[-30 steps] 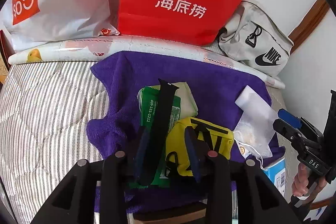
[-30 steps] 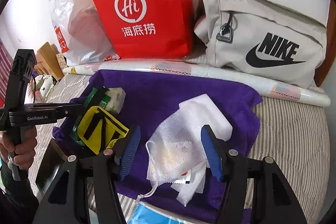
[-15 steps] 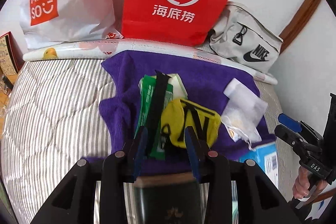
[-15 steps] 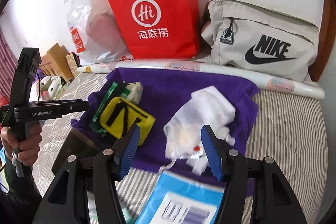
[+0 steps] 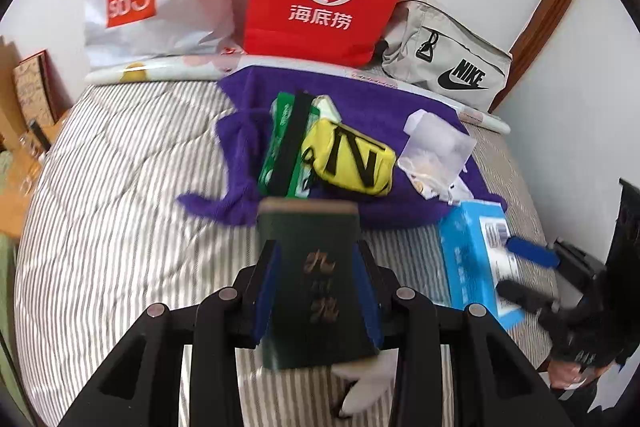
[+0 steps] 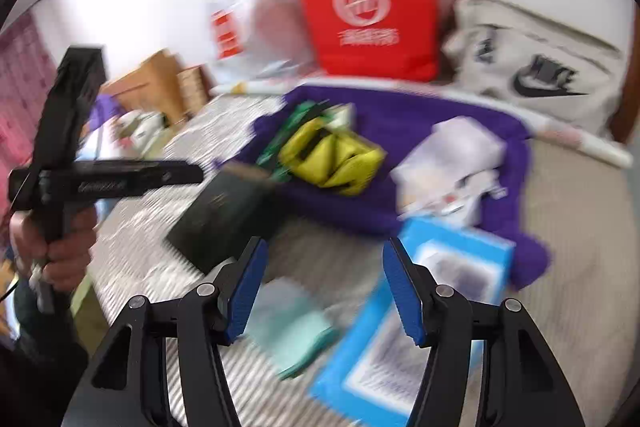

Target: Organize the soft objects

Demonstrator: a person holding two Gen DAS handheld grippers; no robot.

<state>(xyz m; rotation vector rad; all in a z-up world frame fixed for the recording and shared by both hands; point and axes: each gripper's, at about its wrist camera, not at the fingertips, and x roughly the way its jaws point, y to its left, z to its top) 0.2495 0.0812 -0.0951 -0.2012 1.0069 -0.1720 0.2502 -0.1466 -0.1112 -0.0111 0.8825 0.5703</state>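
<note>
While my left gripper (image 5: 316,291) pinches a dark green pouch (image 5: 310,279) above the striped bed (image 5: 120,207), my right gripper (image 6: 324,291) stands spread and empty. Beyond, a yellow pouch (image 5: 352,163) and green packet (image 5: 276,147) lie on the purple towel (image 5: 380,107).

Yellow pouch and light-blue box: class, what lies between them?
A white mesh bag of white items, on the purple towel, shown in the left wrist view.

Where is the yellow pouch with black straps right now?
The yellow pouch lies on the purple towel mid-frame in the left wrist view, between the green packet on its left and the white mesh bag on its right.
</note>
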